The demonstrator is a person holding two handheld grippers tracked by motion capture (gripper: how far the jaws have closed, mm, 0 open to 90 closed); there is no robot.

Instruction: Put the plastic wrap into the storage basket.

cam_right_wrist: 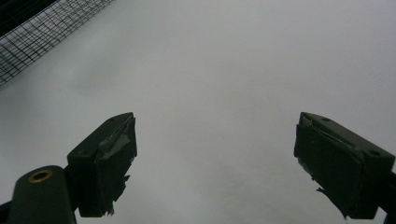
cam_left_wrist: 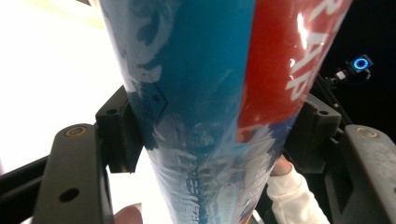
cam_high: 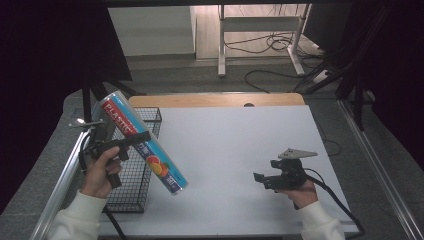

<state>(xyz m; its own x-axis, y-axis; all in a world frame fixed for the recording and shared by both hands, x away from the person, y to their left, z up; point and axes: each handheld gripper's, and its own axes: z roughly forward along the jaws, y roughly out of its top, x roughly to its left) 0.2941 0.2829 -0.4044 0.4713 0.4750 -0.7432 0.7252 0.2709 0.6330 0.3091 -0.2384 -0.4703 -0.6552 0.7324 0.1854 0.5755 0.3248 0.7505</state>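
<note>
The left gripper (cam_high: 131,140) has its jaws clamped across a roll of plastic wrap (cam_high: 145,145), holding it aloft and tilted, its far end up over the wire basket (cam_high: 131,197) at the table's (cam_high: 235,150) left edge and its near end slanting down to the right above the white surface. This looks like the carrying step: the roll is clear of both basket and table, and whether it is bound for one or the other cannot be told from this alone. The next move calls for levelling the roll and lowering it where it is to rest before the jaws let go, since a tilted tube set on end could roll off. The right gripper (cam_high: 272,180) sits low at the near right, well apart from the roll, its jaws spread wide with nothing between them. The left gripper view gives the pads pressing both sides of the blue and red label; the right gripper view gives bare table and a corner of the basket mesh (cam_right_wrist: 42,32).
</note>
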